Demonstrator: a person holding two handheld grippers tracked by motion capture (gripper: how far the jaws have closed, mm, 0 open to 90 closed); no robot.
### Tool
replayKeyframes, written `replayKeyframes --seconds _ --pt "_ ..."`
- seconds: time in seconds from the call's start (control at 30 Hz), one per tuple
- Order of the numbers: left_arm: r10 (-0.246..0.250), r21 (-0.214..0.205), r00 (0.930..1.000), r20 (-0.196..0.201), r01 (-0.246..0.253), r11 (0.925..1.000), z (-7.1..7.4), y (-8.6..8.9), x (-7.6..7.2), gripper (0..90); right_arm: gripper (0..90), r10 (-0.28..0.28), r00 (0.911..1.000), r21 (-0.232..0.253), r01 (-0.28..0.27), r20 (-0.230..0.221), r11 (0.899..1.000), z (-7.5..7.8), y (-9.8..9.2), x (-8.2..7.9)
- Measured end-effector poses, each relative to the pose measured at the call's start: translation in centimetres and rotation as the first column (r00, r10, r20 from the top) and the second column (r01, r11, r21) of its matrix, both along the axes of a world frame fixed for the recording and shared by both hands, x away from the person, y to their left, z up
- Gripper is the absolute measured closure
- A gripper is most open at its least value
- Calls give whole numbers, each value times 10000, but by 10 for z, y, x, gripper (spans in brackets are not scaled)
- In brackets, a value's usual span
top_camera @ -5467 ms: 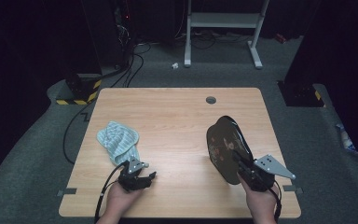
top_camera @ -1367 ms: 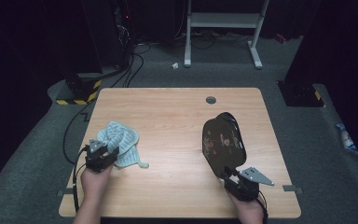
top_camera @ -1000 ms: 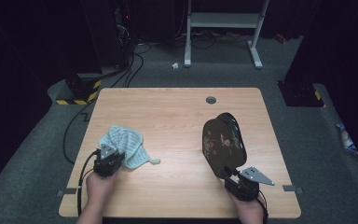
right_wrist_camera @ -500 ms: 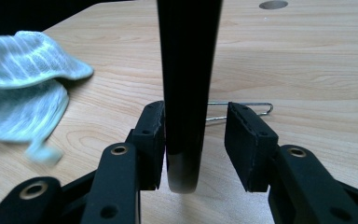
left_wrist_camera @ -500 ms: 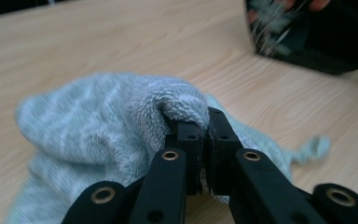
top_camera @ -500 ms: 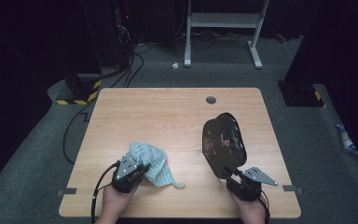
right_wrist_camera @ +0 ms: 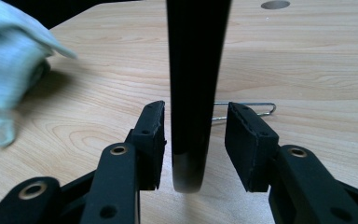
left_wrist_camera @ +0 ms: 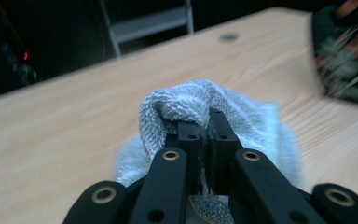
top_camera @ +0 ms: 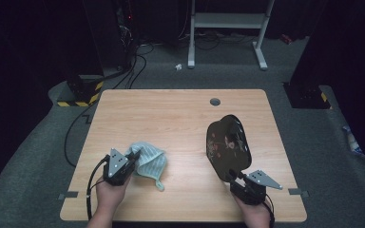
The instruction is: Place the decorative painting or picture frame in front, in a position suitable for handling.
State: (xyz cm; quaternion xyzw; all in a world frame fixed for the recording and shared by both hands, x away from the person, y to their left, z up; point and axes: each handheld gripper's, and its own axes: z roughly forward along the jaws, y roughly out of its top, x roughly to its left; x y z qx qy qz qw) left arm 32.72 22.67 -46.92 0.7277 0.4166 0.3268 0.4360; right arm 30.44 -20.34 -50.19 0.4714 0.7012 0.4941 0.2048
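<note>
Left hand-held gripper [left_wrist_camera: 204, 140] pinches terry cloth [left_wrist_camera: 186, 100] (looped, fluffy).

black jaws, brass rivets, grey plates

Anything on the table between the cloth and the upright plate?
No, just bare wood. In the high view the table lies open between the light blue cloth in the left tool and the dark plate.

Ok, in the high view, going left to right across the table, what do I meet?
Left gripper → light blue cloth → dark decorated plate held on edge → right gripper with its grey plate.
</note>
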Motion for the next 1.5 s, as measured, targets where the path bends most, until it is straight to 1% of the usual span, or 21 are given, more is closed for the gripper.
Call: replayKeyframes --seconds 0.07,0.1,0.13,0.2,0.27,0.33,0.37,0.43,0.53,0.6,0.7,0.8,0.9,0.97,1.03,1.1,1.17,1.27,1.37,1.43,1.5 --pt "168 119 9990 -405 -163 9998 -13 4 6 861 574 0 10000 -16 0 -18 10000 0 1 0" --pt "216 217 9972 -715 -201 9996 -19 5 9 858 574 -3 10000 -15 3 -26 10000 0 1 0" --pt "266 266 9956 -901 -243 9994 -24 6 10 850 574 -9 10000 -10 9 -39 10000 -1 1 1" --pt "222 466 9940 -1071 -173 9988 -28 6 10 818 573 -17 10000 -14 17 -49 10000 -1 1 1" --pt "159 553 9943 -1059 -100 9984 -28 6 8 742 571 -8 10000 -22 8 -33 10000 -1 1 1" --pt "13 403 9952 -977 27 9992 -22 7 0 671 570 -5 10000 -17 5 -9 10000 0 0 1" --pt "-96 313 9947 -1024 129 9994 -19 8 -5 651 569 -8 10000 -19 8 7 10000 0 0 1" --pt "-321 173 9942 -1030 340 9993 -13 8 -12 668 568 -17 10000 12 17 5 10000 0 -1 0" --pt "-113 284 9970 -763 135 9995 -2 9 -22 689 567 -40 10000 45 40 1 10000 1 -2 0" --pt "-108 271 9974 -710 128 9996 2 10 -25 674 567 -52 10000 72 52 13 10000 1 -3 0" --pt "-302 137 9972 -678 312 9994 4 9 -28 653 567 -41 10000 73 40 56 10000 2 -3 0" --pt "-310 -6 9965 -782 311 9995 -2 4 -22 606 566 -42 10000 92 41 48 9999 2 -3 1" --pt "-677 -245 9946 -789 659 9975 -8 -1 -11 646 567 -5 10000 73 5 23 10000 1 -2 1" --pt "-828 -455 9940 -713 797 9958 -8 -7 -3 690 567 12 10000 70 -12 12 10000 1 -1 1" --pt "-999 -757 9936 -526 958 9925 -5 -12 3 682 567 6 10000 63 -6 5 10000 1 0 2" --pt "-1123 -632 9930 -360 1099 9919 -4 -16 7 644 567 19 10000 43 -19 7 10000 0 1 2" --pt "-1138 -596 9923 -498 1108 9921 -5 -16 8 597 566 6 10000 37 -6 -21 10000 0 1 2" --pt "-1060 -736 9913 -785 1003 9922 -8 -5 3 529 566 -34 10000 52 34 -15 10000 0 0 1" --pt "-995 -876 9896 -1044 905 9920 -10 7 -7 504 566 -45 10000 99 45 -20 9999 1 -1 1" --pt "-746 -664 9901 -1193 670 9955 -12 15 -17 503 566 -25 10000 84 25 2 10000 1 -1 1" --pt "-522 -728 9909 -1237 434 9964 -11 22 -28 503 566 -23 10000 86 23 37 10000 1 -1 1"
